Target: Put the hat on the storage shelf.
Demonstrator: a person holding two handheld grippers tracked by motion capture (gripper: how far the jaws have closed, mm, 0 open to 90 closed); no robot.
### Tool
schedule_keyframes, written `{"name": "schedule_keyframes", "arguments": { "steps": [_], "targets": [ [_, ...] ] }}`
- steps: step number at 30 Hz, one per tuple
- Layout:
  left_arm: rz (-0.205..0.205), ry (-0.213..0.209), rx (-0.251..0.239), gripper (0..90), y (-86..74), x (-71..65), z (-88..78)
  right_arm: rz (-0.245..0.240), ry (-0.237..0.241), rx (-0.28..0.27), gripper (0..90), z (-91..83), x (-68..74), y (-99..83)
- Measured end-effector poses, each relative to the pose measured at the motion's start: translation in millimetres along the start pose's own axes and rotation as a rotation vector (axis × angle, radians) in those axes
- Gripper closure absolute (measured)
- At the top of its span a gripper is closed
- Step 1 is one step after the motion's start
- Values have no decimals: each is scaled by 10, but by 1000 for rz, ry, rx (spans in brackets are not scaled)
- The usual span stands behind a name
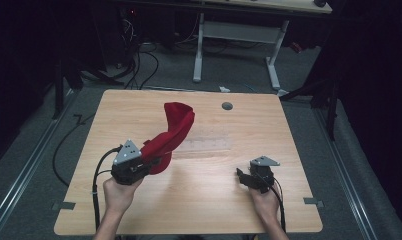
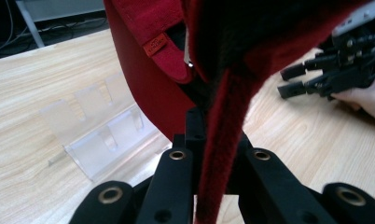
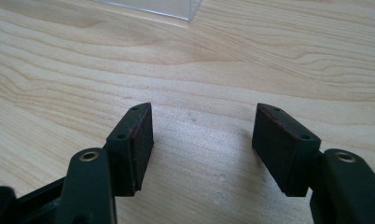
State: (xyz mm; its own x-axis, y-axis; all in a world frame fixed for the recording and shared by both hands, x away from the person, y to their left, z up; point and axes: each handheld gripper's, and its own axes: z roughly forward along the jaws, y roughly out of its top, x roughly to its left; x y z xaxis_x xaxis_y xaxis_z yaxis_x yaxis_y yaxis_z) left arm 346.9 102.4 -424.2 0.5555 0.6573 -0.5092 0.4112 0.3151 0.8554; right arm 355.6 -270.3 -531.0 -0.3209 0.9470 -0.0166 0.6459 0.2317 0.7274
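Above the table, left tool clamped on red cap; right tool apart.

The left claw was a black mechanism topped by a grey three-cornered plate with small dark screw holes. A thick black cable looped from its body back along the forearm. The right claw matched it: black linkage, the same grey plate, a thinner black cable. Close up, its arms carried brass-ringed pivot holes, and its flat rectangular pads looked dark with reddish-brown edges. Both forearms were bare, without sleeves.
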Motion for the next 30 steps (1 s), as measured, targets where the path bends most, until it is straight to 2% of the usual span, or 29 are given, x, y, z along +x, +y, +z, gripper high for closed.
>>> {"name": "schedule_keyframes", "arguments": {
  "steps": [4,13,17,24,30],
  "targets": [
    [-22,-3,-35,856,98,19,-6,-1,1,0,384,0,2,-1],
    [-22,21,-77,856,222,100,30,-4,4,0,375,1,3,-1],
    [-36,30,-105,856,304,165,44,-8,4,1,366,1,3,-1],
    [-41,65,-130,856,389,269,94,-10,6,1,361,2,5,-1],
    [-45,97,-138,856,417,356,201,-10,6,1,360,2,5,-1]
  ]
}}
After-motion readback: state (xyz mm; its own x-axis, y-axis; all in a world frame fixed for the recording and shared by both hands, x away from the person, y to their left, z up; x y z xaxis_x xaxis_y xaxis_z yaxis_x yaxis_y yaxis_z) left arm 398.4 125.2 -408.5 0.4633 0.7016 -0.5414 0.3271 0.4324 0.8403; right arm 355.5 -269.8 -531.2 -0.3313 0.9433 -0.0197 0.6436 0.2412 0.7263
